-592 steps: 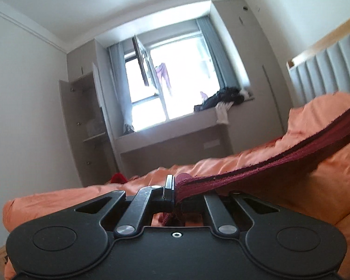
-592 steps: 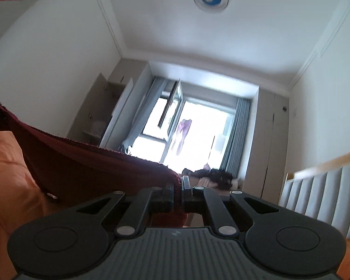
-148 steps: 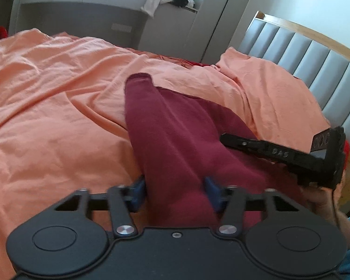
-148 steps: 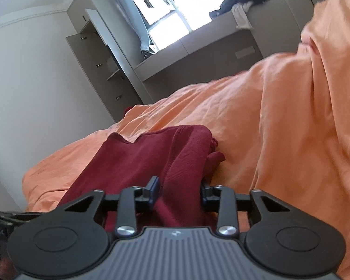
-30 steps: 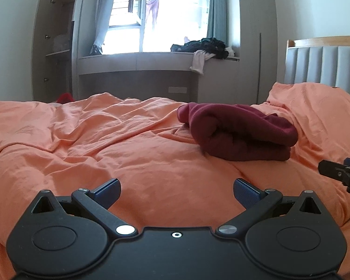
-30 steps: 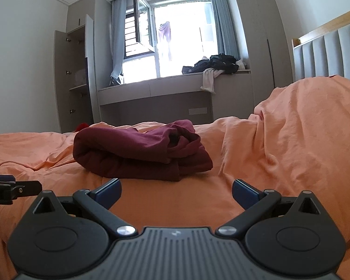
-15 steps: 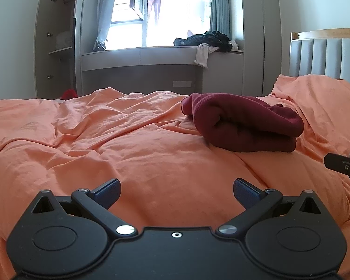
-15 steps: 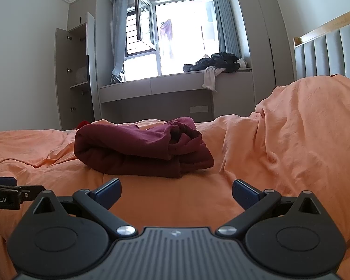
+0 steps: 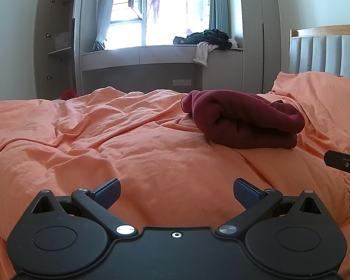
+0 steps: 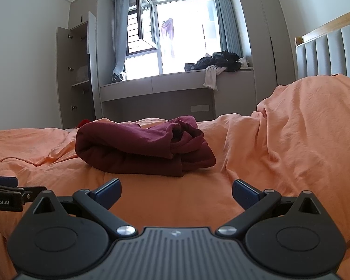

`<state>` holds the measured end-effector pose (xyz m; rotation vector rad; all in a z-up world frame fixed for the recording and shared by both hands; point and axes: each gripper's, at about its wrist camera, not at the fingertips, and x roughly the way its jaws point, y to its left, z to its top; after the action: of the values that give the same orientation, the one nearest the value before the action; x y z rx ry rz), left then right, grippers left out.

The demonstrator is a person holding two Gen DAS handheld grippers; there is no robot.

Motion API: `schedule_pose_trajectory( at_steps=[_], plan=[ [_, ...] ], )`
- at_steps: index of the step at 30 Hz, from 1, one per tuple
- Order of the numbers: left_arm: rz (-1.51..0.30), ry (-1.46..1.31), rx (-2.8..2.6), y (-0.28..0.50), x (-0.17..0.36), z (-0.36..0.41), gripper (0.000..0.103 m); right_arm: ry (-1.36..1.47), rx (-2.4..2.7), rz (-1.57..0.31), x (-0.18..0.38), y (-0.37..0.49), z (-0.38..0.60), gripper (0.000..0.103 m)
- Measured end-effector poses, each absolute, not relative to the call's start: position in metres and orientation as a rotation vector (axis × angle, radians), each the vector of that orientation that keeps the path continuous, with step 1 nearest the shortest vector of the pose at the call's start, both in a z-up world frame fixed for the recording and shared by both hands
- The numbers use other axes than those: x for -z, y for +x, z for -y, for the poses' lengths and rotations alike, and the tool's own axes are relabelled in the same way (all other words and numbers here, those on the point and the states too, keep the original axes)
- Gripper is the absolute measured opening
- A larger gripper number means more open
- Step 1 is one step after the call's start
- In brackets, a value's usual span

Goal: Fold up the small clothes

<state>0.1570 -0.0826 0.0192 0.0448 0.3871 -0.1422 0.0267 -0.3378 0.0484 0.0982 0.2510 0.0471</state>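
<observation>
The dark red knitted top (image 9: 242,119) lies folded in a soft bundle on the rumpled orange bed cover (image 9: 105,144); it looks light and floppy, best pinched at a thick folded edge; the left gripper (image 9: 176,192) and right gripper (image 10: 176,191) both gape wide, holding nothing.

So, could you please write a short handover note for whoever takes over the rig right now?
Left gripper: open, empty, low over the orange bedcover.
Right gripper: open, empty, also low over the bedcover.
Maroon garment: lies folded in a bundle on the bedcover, ahead of both grippers, touched by neither.
Done: this garment looks folded and released.
Left: perhaps tidy its loose right end. The clothes on the window ledge may be next, though I cannot tell if they belong to the job.
</observation>
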Motion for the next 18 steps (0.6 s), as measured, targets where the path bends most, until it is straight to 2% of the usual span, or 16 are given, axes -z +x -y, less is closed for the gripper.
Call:
schedule_pose_trajectory(
  at_steps=[18],
  plan=[
    [-0.394, 0.045, 0.150, 0.1569, -0.0185, 0.0827, 0.102, 0.098, -0.027, -0.291, -0.0444, 0.0308, 0.3404, 0.103]
  ],
)
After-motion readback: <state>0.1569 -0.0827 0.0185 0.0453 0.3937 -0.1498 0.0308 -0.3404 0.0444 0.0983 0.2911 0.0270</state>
